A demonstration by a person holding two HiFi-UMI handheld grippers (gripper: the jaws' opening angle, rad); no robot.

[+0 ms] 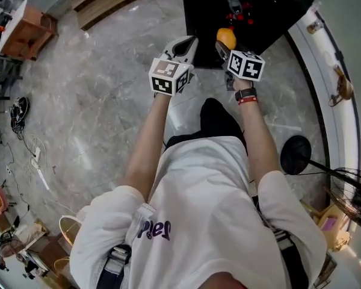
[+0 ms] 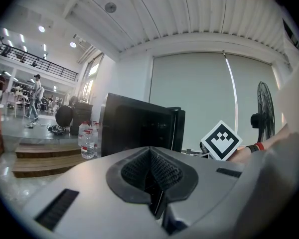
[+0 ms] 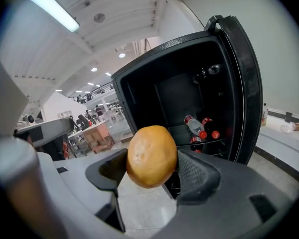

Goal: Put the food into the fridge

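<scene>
My right gripper (image 3: 150, 166) is shut on an orange (image 3: 151, 156), held up in front of the open black fridge (image 3: 184, 98). In the head view the orange (image 1: 226, 38) sits at the tip of the right gripper (image 1: 224, 44), just short of the fridge (image 1: 240, 5) opening. Red-capped bottles (image 3: 199, 128) lie on a shelf inside. My left gripper (image 2: 150, 183) has its jaws pressed together with nothing between them; in the head view the left gripper (image 1: 183, 47) hangs beside the right one, left of the fridge.
The fridge door (image 3: 244, 88) stands open at the right. A standing fan (image 1: 301, 155) is on the marble floor behind my right side. Water bottles (image 2: 87, 141) stand on wooden steps (image 2: 35, 156) to the left. Cables and a power strip (image 1: 39, 161) lie on the floor at far left.
</scene>
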